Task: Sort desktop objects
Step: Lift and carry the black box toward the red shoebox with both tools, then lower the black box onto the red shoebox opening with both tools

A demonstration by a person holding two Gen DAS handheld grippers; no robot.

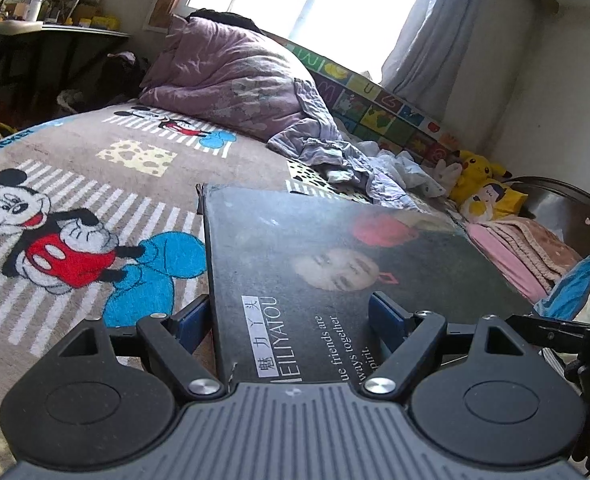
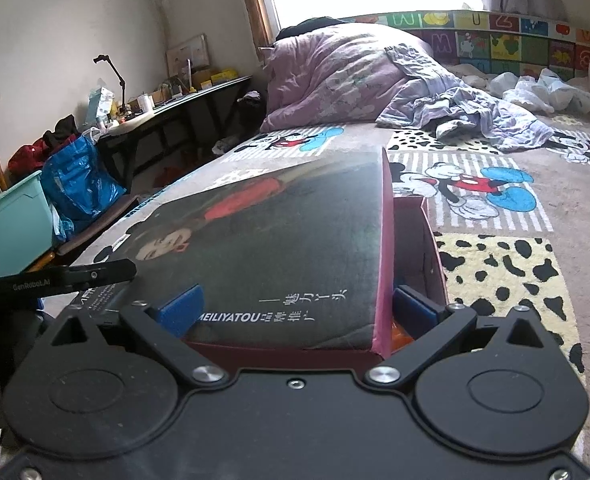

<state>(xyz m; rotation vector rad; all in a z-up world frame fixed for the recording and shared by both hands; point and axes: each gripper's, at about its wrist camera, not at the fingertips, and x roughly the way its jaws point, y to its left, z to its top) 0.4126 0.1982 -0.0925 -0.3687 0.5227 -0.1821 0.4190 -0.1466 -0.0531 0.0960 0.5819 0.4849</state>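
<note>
Over the cartoon-mouse blanket point(image 1: 75, 152), near its edge, a dark printed box point(image 1: 335, 264) hung between both tools: left gripper point(image 1: 285, 320) and right gripper point(image 2: 295, 308) each clamped on it, blue pads point(image 2: 181, 306) pressing its sides.

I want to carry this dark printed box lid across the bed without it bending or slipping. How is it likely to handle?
The box lid looks like thin cardboard, so probably light, and it may flex. Its printed face looks smooth, so it could be slippery against the blue pads. In the right wrist view it sits askew over the red box, likely loose and apt to shift.
</note>
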